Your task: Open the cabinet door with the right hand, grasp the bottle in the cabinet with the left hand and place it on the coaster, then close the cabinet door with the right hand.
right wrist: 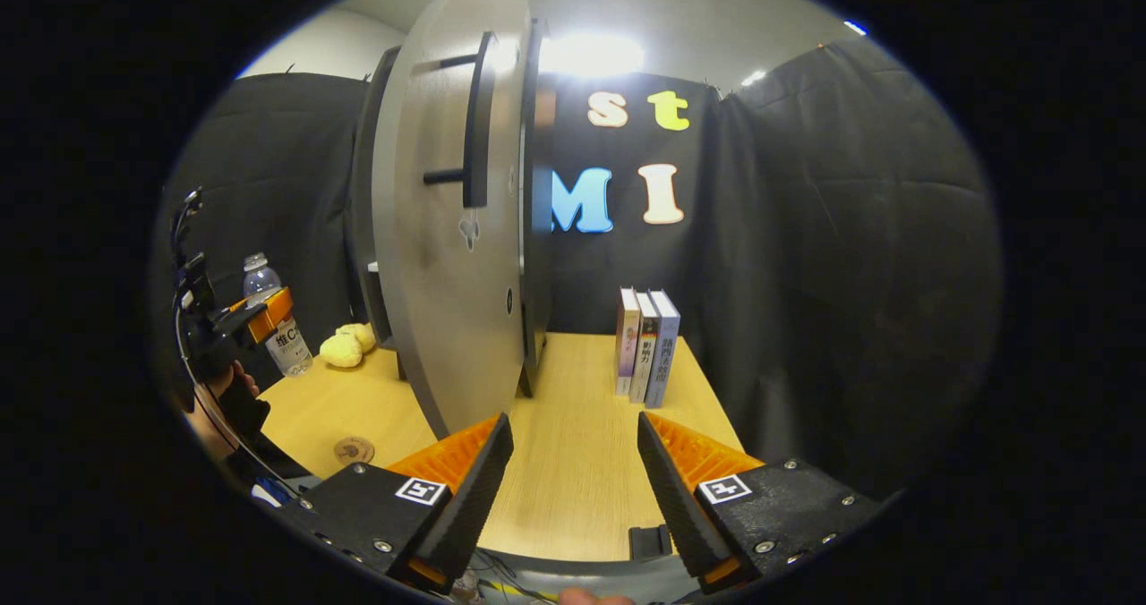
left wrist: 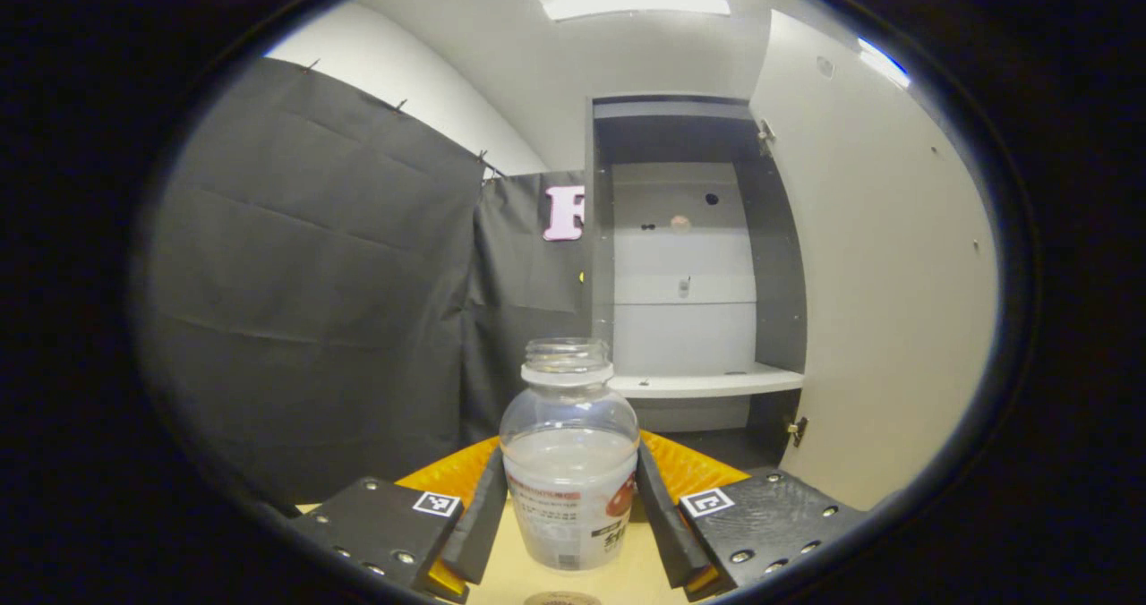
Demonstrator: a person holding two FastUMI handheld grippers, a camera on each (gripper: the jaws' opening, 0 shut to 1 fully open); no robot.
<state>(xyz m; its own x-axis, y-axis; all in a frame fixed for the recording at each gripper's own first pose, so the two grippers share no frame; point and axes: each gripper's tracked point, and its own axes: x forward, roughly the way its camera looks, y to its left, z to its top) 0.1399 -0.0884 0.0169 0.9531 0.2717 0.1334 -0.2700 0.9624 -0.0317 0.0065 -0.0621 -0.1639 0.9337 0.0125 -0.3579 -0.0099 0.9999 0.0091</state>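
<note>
Left gripper [left wrist: 570, 507]: jaws closed on the bottle [left wrist: 569, 489], one finger pressing each side of the labelled lower body. The bottle sits upright between the jaws, out of the cabinet and above the wooden table [left wrist: 519, 578]. It is clear plastic with no cap, and the contents reach about mid-height. Judgement: light, thin-walled, likely to dent if squeezed hard, smooth and somewhat slippery; open neck means it must stay vertical. The grip at the label band looks sound; the shoulder is narrower and would be worse.

Just below the jaws, at the bottom edge of the left gripper view, a round rim shows, probably the coaster [left wrist: 562, 599]. The right gripper view shows the coaster [right wrist: 354, 450] on the table, left of its jaws.

Right gripper [right wrist: 573, 489]: jaws wide, empty, over bare table. Ahead, slightly left, is the open cabinet door [right wrist: 448, 256] with its bar handle [right wrist: 477, 122]. Three books [right wrist: 647, 345] stand just right of centre, clear of the door's swing, I judge. Two yellow lumpy objects [right wrist: 349, 345] lie far left near the cabinet [left wrist: 685, 256].
</note>
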